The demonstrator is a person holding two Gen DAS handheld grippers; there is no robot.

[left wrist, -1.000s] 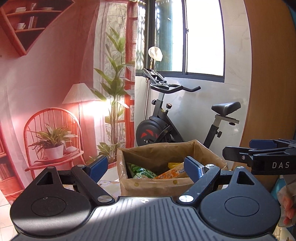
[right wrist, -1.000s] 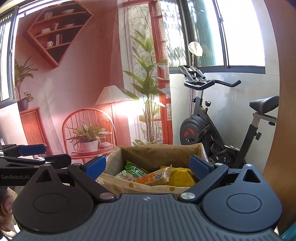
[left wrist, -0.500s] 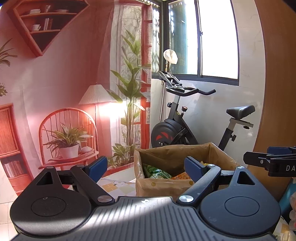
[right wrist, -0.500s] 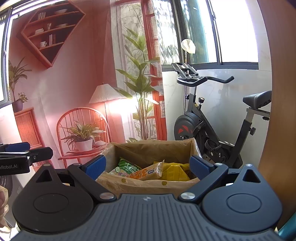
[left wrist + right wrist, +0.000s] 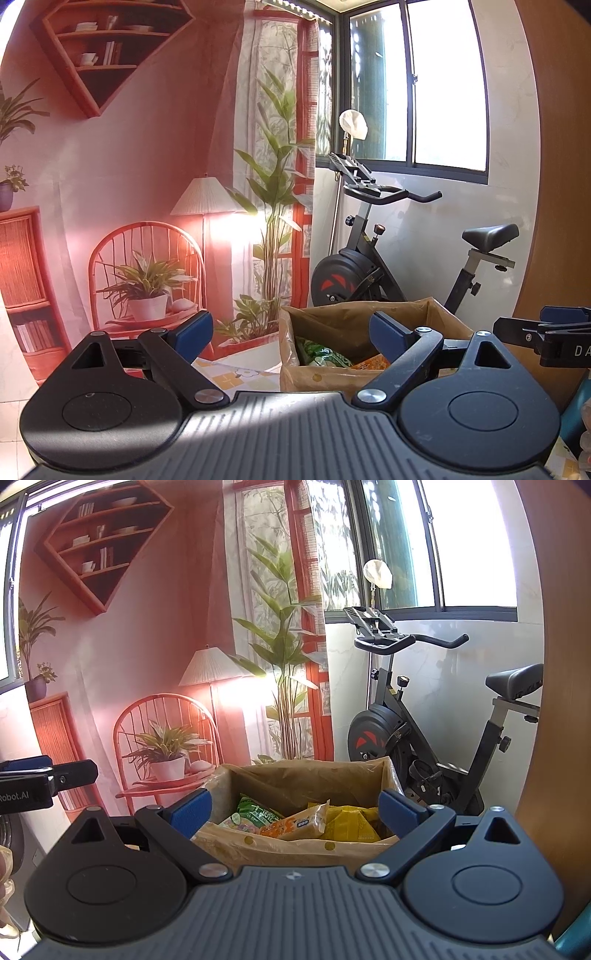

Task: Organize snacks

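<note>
Both tongs hanging released, nothing between pads: left gripper [image 5: 291,330], right gripper [image 5: 295,810], paper bag [image 5: 295,843] of snack packs [image 5: 295,821] sitting just ahead.

Tabletop with a paper bag

A floral-patterned tablecloth [image 5: 236,373] covers the table; the brown paper bag [image 5: 332,376] stands directly on it.

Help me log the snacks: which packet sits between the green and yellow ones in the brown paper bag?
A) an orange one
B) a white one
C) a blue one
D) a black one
A: in the right wrist view the orange packet lies between the green packet and the yellow packet inside the paper bag.
</note>
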